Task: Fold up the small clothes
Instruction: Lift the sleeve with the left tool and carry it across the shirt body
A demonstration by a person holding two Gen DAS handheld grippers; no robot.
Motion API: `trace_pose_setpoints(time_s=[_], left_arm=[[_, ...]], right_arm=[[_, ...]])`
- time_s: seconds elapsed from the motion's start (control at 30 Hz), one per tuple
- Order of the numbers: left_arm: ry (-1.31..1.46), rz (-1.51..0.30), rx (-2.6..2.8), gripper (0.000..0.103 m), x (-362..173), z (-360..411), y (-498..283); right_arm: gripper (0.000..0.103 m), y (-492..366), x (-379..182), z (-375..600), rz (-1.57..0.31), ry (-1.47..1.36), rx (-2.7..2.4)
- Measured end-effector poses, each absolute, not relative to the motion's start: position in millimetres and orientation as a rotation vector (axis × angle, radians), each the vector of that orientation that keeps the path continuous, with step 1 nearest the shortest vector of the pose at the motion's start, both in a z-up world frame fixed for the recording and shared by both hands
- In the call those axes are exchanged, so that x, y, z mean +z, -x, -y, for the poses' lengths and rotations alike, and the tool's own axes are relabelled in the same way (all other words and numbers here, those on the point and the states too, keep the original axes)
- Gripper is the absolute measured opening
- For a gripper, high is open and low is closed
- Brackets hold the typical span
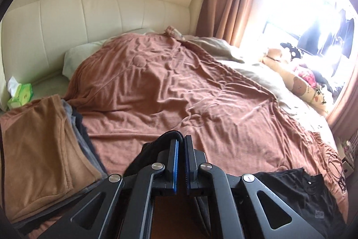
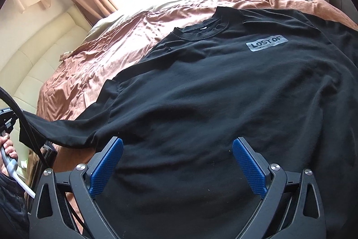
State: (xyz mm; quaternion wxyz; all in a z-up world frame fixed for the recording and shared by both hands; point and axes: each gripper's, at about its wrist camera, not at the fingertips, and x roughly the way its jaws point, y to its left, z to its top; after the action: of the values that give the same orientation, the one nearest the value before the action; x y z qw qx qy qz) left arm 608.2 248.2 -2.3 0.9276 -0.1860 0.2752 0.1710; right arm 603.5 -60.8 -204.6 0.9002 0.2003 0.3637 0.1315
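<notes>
Left gripper (image 1: 181, 140) pinches the black T-shirt's (image 2: 201, 86) sleeve; right gripper (image 2: 177, 147) hovers open above it.

Two hand-held grippers are shown. The left gripper (image 1: 181, 140) is built of matte black angular linkage arms with triangular cut-outs, joined by round silver screws, and carries thin blue pads. The right gripper (image 2: 177, 149) has the same black frame and silver screws, with blue cross-hatched pads (image 2: 107, 168). A hand (image 2: 7, 149) is seen around a grey-white handle, above a dark sleeve.
</notes>
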Motion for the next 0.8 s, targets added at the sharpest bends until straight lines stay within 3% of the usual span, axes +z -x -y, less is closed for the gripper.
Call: trace_pose_setpoints(time_s=[0.43, 0.8], left_arm=[[0.346, -0.469, 0.097, 0.005, 97.5, -121.2, -638.5], [0.278, -0.467, -0.069, 0.005, 129.0, -18.4, -653.9]], right_arm=[[0.099, -605.9, -199.4, 83.1, -0.718, -0.439, 0.193], [0.099, -600.8, -199.1, 121.9, -0.692, -0.588, 0.212]])
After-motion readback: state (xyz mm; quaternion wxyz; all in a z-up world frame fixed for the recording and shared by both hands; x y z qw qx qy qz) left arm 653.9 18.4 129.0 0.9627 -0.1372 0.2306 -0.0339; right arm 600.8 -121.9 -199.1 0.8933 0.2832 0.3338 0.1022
